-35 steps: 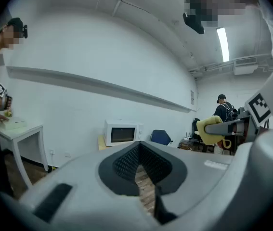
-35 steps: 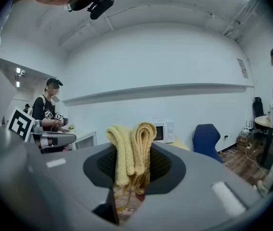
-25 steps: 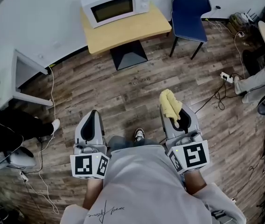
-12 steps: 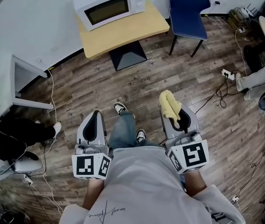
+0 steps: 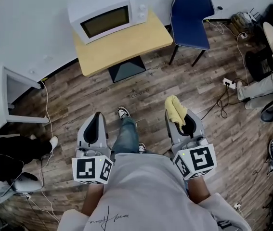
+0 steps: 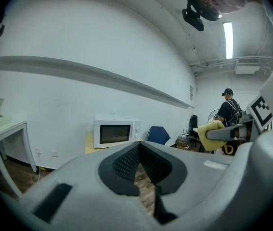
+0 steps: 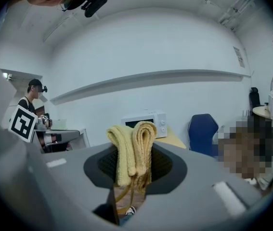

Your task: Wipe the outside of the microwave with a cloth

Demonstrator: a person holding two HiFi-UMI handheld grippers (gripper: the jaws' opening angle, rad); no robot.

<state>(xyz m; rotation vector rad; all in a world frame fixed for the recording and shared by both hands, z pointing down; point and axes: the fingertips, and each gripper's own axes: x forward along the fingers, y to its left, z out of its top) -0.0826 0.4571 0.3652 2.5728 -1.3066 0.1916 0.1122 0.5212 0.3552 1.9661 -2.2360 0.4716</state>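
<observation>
Step in hand: the approach. No wiping has begun.

- Microwave (image 5: 108, 19) sits on the small wooden bench (image 5: 126, 44) against the white wall, door facing out into the room. It is well apart from both tools, with open wood floor (image 5: 126, 90) between.
- Right tongs (image 7: 134, 170) are clamped on the yellow cloth (image 7: 131, 148). It is folded into a double roll that stands up past the tips, and some loose cloth hangs below the pads.
- Left tongs (image 6: 138, 165) are closed tip to tip with nothing between them, only floor showing through the gap underneath.
- Both tools are held low at waist level and point roughly toward the bench. The operator has one shoe (image 5: 123, 112) out ahead in that direction.
- A blue chair (image 5: 189, 16) stands just beside the bench on its right. Cables (image 5: 220, 97) trail on the floor off to the right, not on the direct line in.

Next move, as I judge it: close the gap to the bench, then lift the right tool so the protruding roll meets the casing. The top or the near side looks easiest. Only the roll beyond the tips can touch, so the tool should go in angled to keep the hard tips off the shell. The idle left tool could brace the casing, since a light microwave may slide on the bench under wiping pressure. The grip looks firm enough for rubbing, though the loose hanging cloth could snag.
</observation>
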